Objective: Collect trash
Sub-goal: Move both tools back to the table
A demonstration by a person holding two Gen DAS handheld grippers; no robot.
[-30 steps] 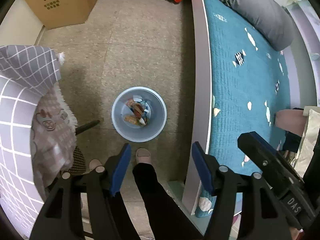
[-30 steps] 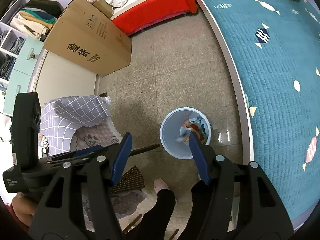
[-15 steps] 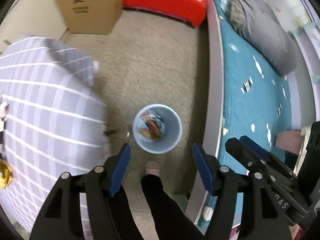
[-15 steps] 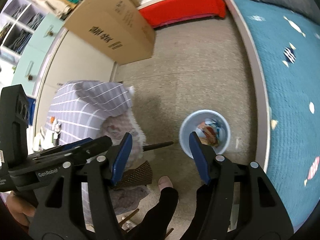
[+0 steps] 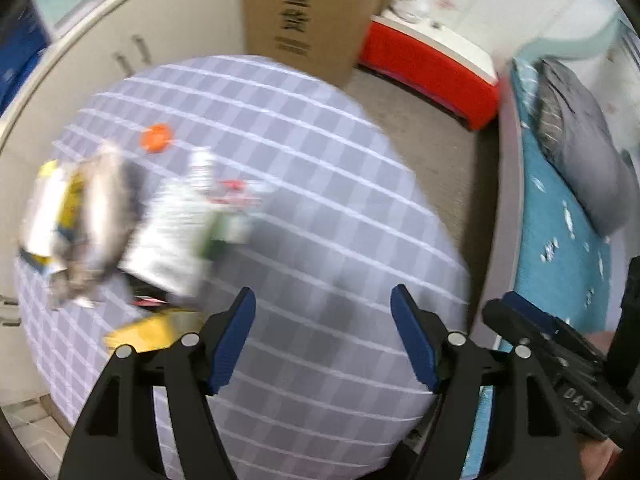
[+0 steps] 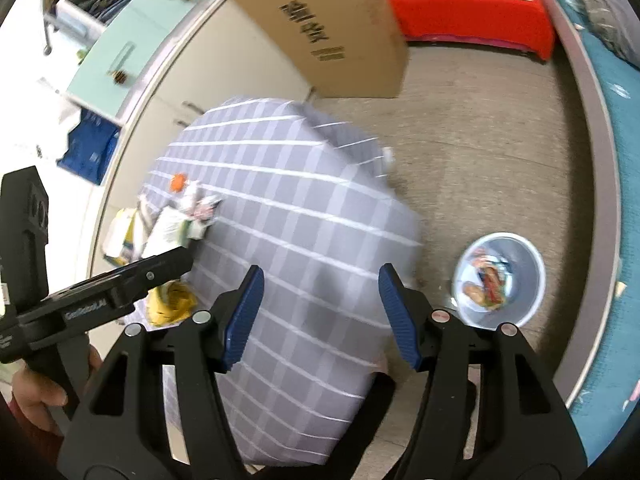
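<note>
The left gripper (image 5: 322,332) is spread wide with nothing between its blue fingers (image 5: 234,336). The right gripper (image 6: 320,312) is spread wide too and holds nothing. Both hang over a table (image 5: 340,208) with a gray checked cloth. In the left view the table fills the middle of the frame, and the part under the fingers is bare cloth. The trash (image 5: 120,220) lies in a blurry heap at the left of the frame, near the table's left edge: white wrappers, something yellow (image 5: 148,332) close to the left finger, and an orange cap (image 5: 157,137) higher up. In the right view the same heap (image 6: 172,232) sits left of center, partly behind the other gripper's black arm. The bin (image 6: 500,280) stands on the floor at the right of that frame, just past the table's right edge, and it already has wrappers in it. Gray floor (image 6: 480,140) lies open between the table and the blue bed (image 6: 624,184) on the far right. A brown box (image 6: 328,28) leans at the top, touching the table's far edge in the left view. A red bench (image 5: 432,64) sits at the upper right there.
</note>
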